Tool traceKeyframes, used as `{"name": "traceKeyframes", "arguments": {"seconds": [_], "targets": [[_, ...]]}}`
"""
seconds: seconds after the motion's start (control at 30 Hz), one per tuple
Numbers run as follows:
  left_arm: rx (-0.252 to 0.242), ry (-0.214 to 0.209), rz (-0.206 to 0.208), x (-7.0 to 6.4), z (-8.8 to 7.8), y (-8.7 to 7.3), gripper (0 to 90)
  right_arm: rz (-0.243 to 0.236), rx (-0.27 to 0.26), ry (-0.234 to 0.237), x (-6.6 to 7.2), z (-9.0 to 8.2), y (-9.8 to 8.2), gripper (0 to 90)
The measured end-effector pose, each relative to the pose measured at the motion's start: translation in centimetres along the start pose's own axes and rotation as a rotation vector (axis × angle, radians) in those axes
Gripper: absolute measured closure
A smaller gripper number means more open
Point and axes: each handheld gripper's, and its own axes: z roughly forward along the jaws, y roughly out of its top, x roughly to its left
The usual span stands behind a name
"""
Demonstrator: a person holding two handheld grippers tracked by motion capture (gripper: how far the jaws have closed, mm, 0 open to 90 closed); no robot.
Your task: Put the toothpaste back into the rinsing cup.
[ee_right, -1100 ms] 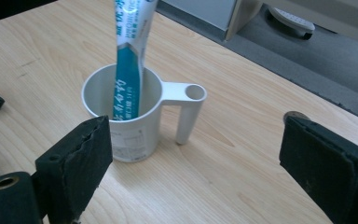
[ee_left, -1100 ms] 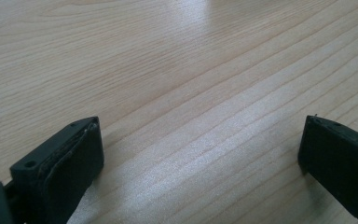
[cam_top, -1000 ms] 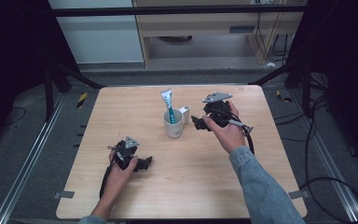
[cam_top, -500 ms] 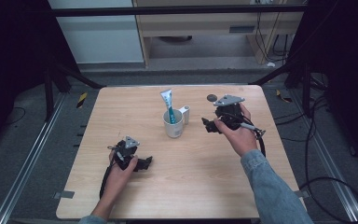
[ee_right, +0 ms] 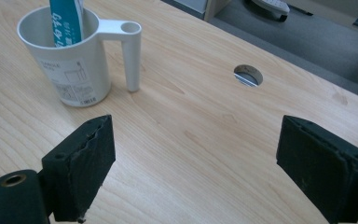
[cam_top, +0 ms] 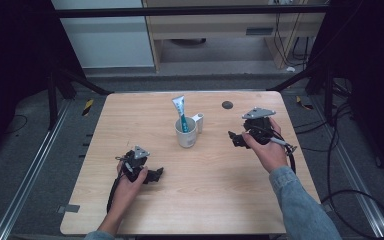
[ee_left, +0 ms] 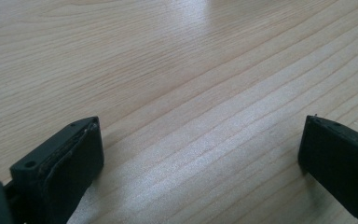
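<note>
A white mug [cam_top: 186, 135] [ee_right: 70, 65] with a side handle stands upright near the middle of the wooden table [cam_top: 205, 200]. A teal and white toothpaste tube [cam_top: 180, 110] [ee_right: 65, 21] stands in it, leaning slightly left. My right gripper [cam_top: 235, 139] [ee_right: 193, 163] hovers to the right of the mug, apart from it, open with nothing between its jaws. My left gripper [cam_top: 156, 175] [ee_left: 200, 154] rests low over bare wood at the front left, open and holding nothing.
A round cable hole [cam_top: 227, 104] [ee_right: 248, 75] lies in the table behind the right gripper. Cables trail from both grippers. Dark frame posts and floor rails flank the table; a cabinet stands behind it.
My right gripper has drawn back to the right and slightly toward the person, away from the mug. The left gripper has stayed in place.
</note>
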Motion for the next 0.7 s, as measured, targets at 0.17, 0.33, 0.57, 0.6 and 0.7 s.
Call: {"name": "traceKeyframes", "arguments": {"seconds": [0.17,0.33,0.57,0.6,0.7], "targets": [[0.0,0.0,0.0,0.0,0.0,0.0,0.0,0.008,0.027,0.008,-0.7,0.0,-1.7,11.3],[0.0,0.0,0.0,0.0,0.0,0.0,0.0,0.031,0.042,0.01,-1.0,0.2,-3.3,11.3],[0.0,0.0,0.0,0.0,0.0,0.0,0.0,0.06,0.078,0.027,-1.0,1.1,-5.6,11.1],[0.0,0.0,0.0,0.0,0.0,0.0,0.0,0.06,0.078,0.027,-1.0,1.1,-5.6,11.1],[0.0,0.0,0.0,0.0,0.0,0.0,0.0,0.076,0.112,0.042,-0.7,1.8,-7.1,11.1]]}}
